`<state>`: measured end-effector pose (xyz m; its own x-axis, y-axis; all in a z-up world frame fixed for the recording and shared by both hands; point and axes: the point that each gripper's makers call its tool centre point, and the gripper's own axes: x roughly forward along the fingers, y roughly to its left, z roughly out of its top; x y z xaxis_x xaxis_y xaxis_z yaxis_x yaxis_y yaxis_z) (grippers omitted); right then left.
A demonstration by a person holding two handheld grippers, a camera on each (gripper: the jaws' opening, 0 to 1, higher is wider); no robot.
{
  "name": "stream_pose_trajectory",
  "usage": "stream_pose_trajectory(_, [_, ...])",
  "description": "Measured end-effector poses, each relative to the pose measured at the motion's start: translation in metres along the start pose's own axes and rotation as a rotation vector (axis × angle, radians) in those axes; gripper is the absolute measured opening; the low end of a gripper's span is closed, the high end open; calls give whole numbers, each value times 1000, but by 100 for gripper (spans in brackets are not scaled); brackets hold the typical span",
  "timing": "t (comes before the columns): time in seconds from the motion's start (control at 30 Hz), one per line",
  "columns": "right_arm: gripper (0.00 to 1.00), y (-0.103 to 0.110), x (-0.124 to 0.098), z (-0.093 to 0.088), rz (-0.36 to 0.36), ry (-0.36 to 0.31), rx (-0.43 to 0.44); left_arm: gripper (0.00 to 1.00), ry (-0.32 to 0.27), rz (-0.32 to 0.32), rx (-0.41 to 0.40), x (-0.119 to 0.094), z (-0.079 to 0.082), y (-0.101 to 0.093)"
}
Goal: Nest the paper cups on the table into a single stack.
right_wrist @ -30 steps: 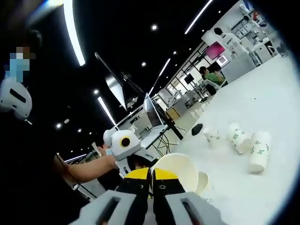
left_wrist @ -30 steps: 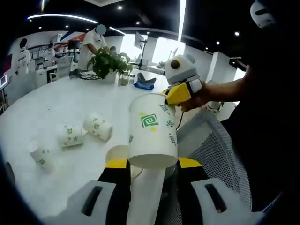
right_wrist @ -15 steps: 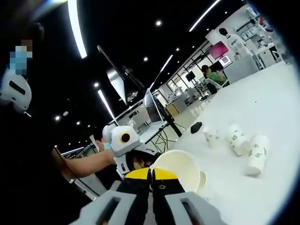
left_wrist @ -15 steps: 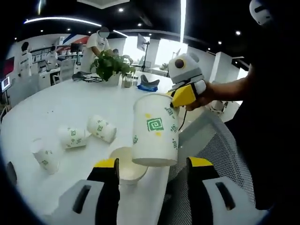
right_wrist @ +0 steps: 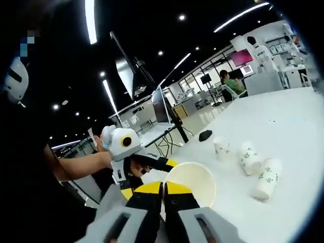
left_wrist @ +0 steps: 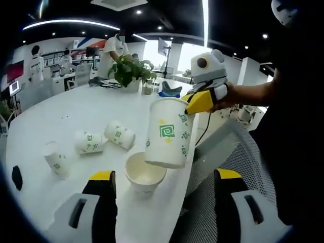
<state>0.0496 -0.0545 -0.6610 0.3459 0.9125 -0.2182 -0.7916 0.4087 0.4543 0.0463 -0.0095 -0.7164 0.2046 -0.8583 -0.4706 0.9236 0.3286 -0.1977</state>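
Observation:
My right gripper is shut on the rim of a white paper cup with a green logo. In the left gripper view that cup hangs upright and slightly tilted from the right gripper, just above and to the right of an upright cup on the white table. My left gripper stands wide open below, its jaws on either side of both cups and touching neither. Two cups lie on their sides, and another cup stands further left. The left gripper also appears open beside the held cup.
A mesh chair stands at the table's near right edge. A potted plant and a dark object sit at the far side, with people and desks beyond. Three loose cups rest on the table.
My left jaws have spread wide apart, away from the held cup, and that view has drawn back. The right gripper keeps its hold on the cup, now over the upright cup.

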Motion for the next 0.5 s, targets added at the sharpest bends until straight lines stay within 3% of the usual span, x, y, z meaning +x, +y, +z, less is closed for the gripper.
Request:
stream_pose_trajectory(0.3, [0, -11, 6, -7, -68, 59, -91, 93, -6, 40, 7, -4, -4, 1])
stream_pose_trajectory(0.5, [0, -14, 8, -8, -83, 82, -123, 95, -14, 50, 5, -4, -5, 0])
